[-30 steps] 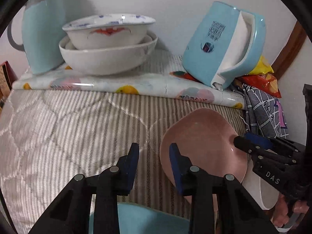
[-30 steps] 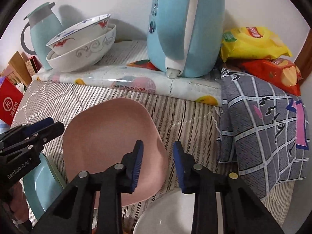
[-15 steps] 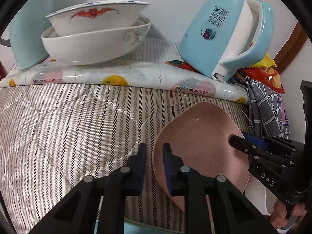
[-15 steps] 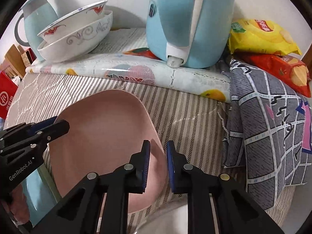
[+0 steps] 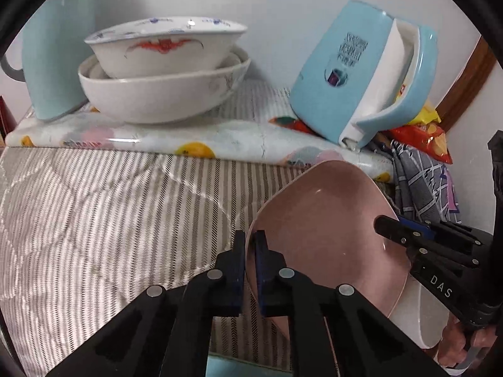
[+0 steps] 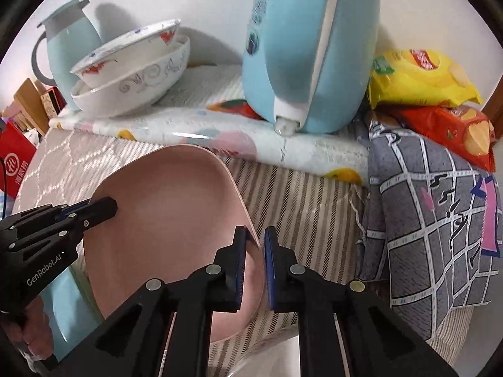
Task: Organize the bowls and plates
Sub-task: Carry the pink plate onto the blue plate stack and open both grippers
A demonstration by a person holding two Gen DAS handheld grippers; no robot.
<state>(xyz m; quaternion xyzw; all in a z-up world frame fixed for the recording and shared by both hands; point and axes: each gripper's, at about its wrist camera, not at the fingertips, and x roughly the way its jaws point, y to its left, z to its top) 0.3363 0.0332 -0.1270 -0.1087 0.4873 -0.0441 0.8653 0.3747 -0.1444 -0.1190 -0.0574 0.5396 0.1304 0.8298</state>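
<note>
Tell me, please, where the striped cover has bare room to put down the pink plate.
The striped cover lies bare left of the pink plate, in front of the stacked bowls. Right of the plate, a checked cloth and snack bags crowd it.

From my right tool [image 6: 253,251] I see its jaws closed onto the near right rim of the pink plate [image 6: 166,213], which tilts up off the striped quilted cloth [image 6: 301,201]. The left tool [image 6: 103,209] clamps the plate's far left edge — a hand [image 6: 31,326] shows below it. Under the plate's left side lies a light blue plate [image 6: 63,311], and a white dish [image 6: 276,358] sits at the bottom edge. Behind, on a fruit-patterned mat [image 6: 220,138], stand two stacked white bowls [image 6: 132,72], a blue jug [image 6: 67,40] and a big blue kettle [image 6: 301,47]. To the right — a grey checked cloth [image 6: 440,220], with yellow [image 6: 421,78] and red [image 6: 456,128] snack bags.
</note>
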